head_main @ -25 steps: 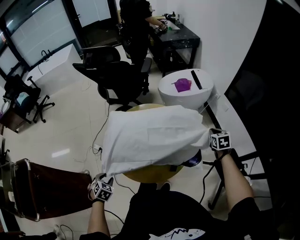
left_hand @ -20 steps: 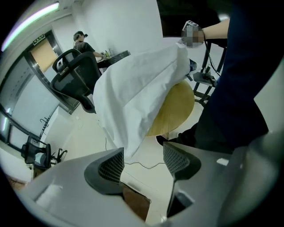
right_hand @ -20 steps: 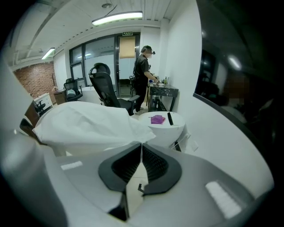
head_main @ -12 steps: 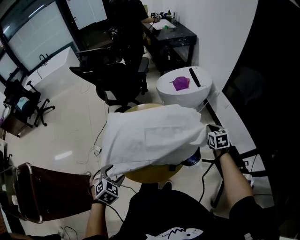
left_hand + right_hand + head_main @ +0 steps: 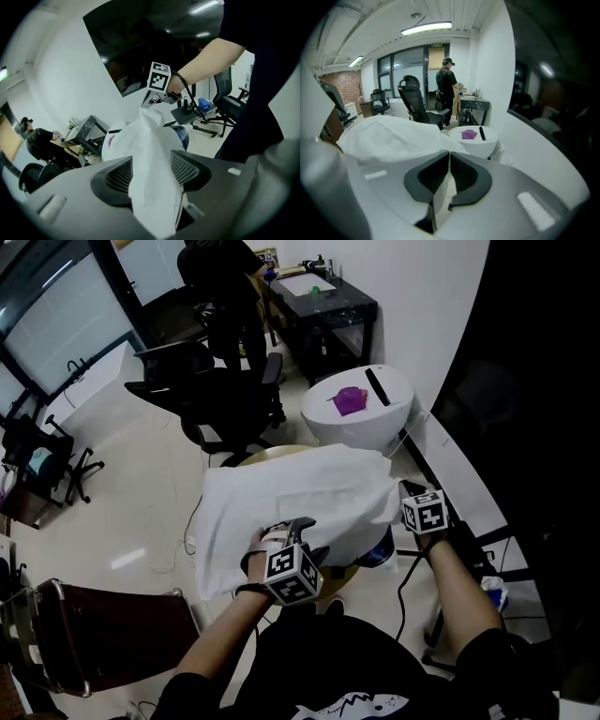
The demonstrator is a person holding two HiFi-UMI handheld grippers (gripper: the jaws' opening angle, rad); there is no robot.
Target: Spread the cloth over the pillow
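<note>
The cloth (image 5: 300,498) lies draped in a low mound over the bench (image 5: 265,455), covering most of its top and hanging past its near edge. The pillow must be the bulk under it; I can't see any of it. The cloth looks thin, light and limp. It folds into soft ridges and sags wherever nothing holds it up, so I judge it will slide and bunch easily and needs tension from two points to lie flat. The hems and corners are the places to take it, not the middle, where a pinch only raises a tent.

My right gripper (image 5: 405,491) sits at the bench's right edge, its jaws closed on a thin fold of the cloth's corner. My left gripper (image 5: 305,535) is over the near edge. Its jaws have just been opening wide and have eased in slightly. A loose ridge of cloth stands between them, but the pads don't seem to press on it.
</note>
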